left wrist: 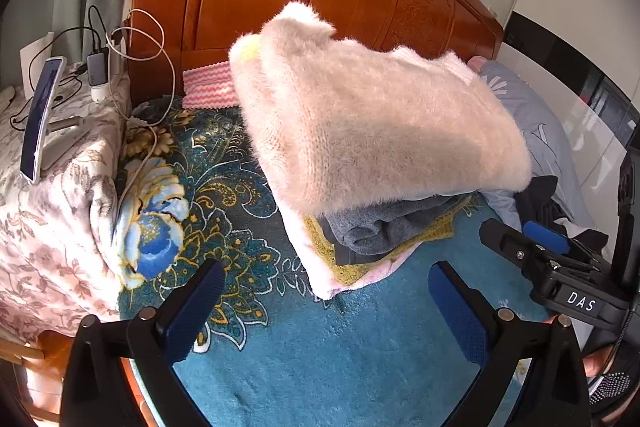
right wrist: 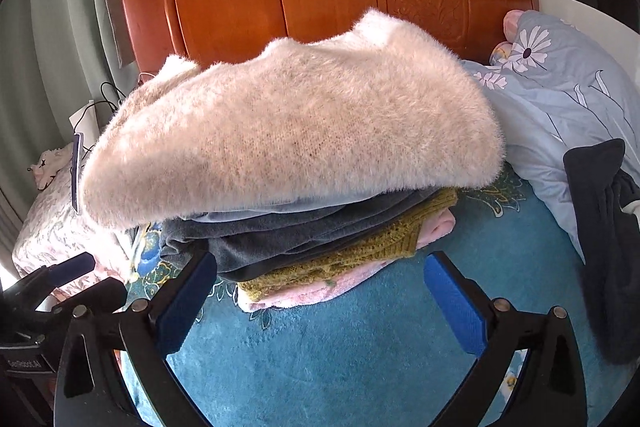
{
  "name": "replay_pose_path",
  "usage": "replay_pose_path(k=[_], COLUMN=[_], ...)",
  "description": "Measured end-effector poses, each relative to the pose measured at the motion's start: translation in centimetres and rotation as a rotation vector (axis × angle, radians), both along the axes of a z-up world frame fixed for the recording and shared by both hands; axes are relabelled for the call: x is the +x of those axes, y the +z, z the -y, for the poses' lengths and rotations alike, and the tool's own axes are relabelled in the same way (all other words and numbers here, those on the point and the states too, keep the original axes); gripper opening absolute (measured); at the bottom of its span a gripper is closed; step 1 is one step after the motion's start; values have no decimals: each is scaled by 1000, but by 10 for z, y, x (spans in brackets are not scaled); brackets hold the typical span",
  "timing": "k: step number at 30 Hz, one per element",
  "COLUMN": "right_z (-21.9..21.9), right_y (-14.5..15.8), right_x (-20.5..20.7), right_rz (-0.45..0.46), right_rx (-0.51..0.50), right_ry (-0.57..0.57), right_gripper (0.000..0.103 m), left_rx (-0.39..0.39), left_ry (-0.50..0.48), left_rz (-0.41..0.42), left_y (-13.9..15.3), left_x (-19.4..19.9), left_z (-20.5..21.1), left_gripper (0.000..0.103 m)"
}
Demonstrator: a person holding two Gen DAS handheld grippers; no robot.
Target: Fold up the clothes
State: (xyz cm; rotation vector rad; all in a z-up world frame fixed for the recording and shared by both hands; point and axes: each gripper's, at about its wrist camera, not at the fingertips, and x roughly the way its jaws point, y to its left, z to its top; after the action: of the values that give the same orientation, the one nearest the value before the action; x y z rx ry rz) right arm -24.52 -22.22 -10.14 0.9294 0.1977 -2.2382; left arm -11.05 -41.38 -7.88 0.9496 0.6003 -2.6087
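My left gripper [left wrist: 324,303] is spread wide and holds nothing; my right gripper [right wrist: 320,303] is likewise wide and empty. Both hover just short of the stack of folded clothes [right wrist: 320,239], over the teal blanket [right wrist: 340,367] on the bed.

Task status, as I judge it: largely done. The fluffy cream sweater [right wrist: 292,131] lies folded on top of the stack, above a grey garment [right wrist: 280,231], an olive knit [right wrist: 360,247] and a pink piece [right wrist: 288,295] at the bottom. A dark garment [right wrist: 600,227] lies unfolded to the right beside the pale blue duvet [right wrist: 560,99] (probably the next item).

Legible writing: "DAS" on the right gripper body as seen from the left wrist view. A label on the left unit, seen from the right wrist view, is too blurred to read.
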Motion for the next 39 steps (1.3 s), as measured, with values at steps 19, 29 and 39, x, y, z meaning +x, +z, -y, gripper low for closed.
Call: replay_pose_path(k=[19,29,39], right_z=[3,7,10], right_y=[-2,-9,-14], right_x=[6,6,5], right_rz=[5,16,20], right_rx=[11,12,18], right_ry=[8,17,22], right_gripper=[103,103,103], left_rx=[-48,-45,-28], left_ry=[-40,-42,-42], left_rz=[22,31,36], left_y=[-4,-10,-14], left_x=[-8,-10,-13], left_z=[-13,-12,-11], left_gripper=[103,103,103])
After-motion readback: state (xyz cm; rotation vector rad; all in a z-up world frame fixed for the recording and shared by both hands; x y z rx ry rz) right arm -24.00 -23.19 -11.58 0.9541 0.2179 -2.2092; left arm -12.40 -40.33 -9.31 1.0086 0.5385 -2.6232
